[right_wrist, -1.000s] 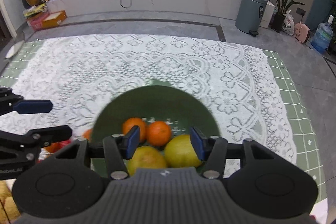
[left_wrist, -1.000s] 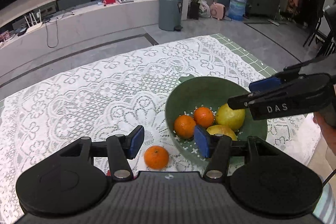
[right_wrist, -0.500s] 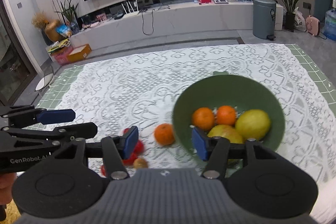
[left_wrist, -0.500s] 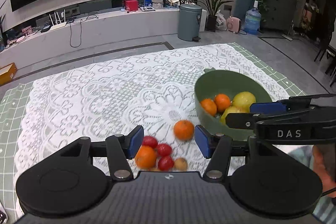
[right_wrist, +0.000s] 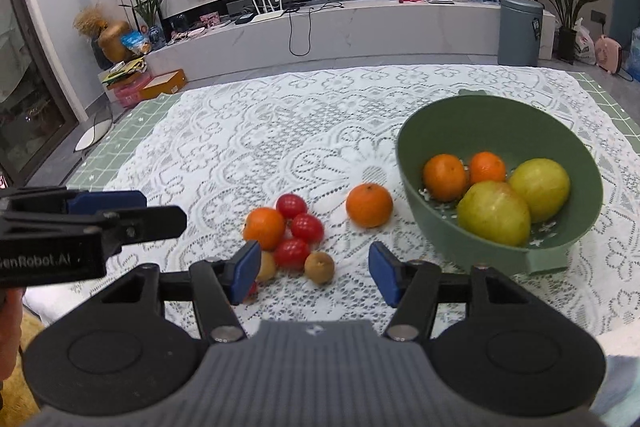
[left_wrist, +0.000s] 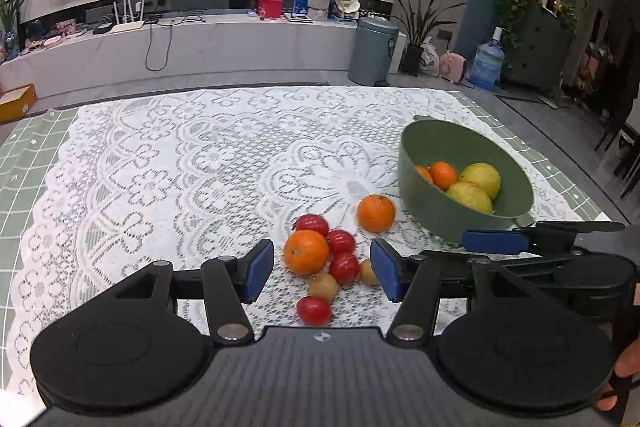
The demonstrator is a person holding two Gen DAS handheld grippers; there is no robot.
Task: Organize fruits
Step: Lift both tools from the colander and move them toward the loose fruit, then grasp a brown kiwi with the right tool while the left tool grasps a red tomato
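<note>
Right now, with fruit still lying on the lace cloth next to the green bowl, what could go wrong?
1. The small red fruits and brown fruits crowd against one orange; grasping it may scatter them.
2. The lone orange sits free and could roll.
3. The green bowl already holds four fruits; dropping more in could bruise them.

green bowl [right_wrist: 424,231], white lace tablecloth [right_wrist: 248,131], red tomatoes [right_wrist: 306,227]

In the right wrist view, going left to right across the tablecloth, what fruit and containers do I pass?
Orange in the cluster → red cherry tomatoes → lone orange → green bowl, and inside it two small oranges → two yellow-green fruits.
</note>
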